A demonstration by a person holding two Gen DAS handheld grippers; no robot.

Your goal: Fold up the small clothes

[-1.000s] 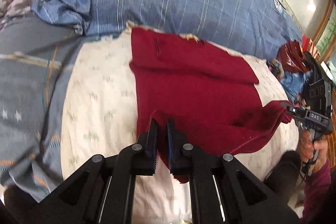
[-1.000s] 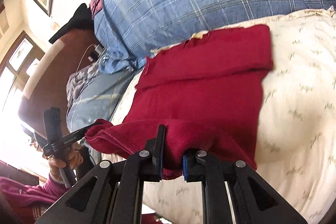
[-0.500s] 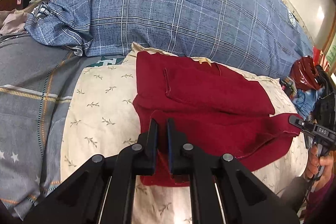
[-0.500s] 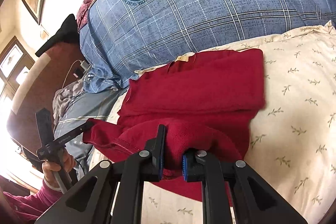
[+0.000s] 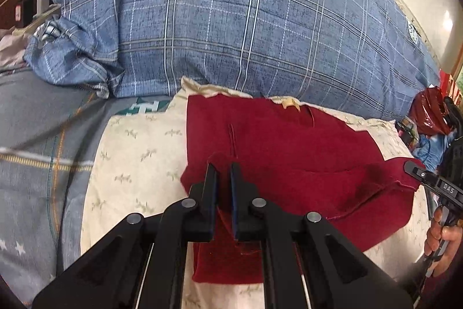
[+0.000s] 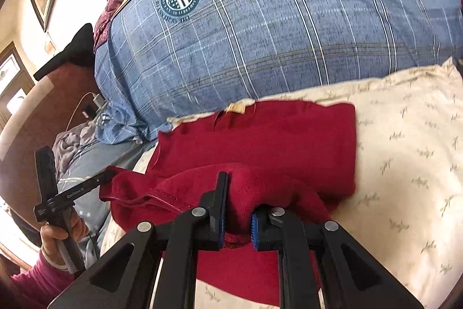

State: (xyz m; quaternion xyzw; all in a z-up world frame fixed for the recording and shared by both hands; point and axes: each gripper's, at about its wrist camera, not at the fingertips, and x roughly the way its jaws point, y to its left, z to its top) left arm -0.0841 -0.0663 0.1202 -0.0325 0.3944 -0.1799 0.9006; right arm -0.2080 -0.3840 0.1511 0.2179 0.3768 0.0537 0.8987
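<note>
As both grippers — left gripper [image 5: 223, 173] and right gripper [image 6: 236, 210], each pinching the red garment [image 5: 289, 152] — carry its hem further toward the pillow's [image 5: 139, 152] far edge than a second ago, the fold nears completion.

A blue plaid pillow [image 5: 231, 28] lies behind a cream leaf-print pillow [image 5: 136, 164] — white charger [image 5: 43, 0] far left.

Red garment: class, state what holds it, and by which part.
Both tongs, left and right, pinch the red garment along its lifted near edge, one toward each end.
</note>
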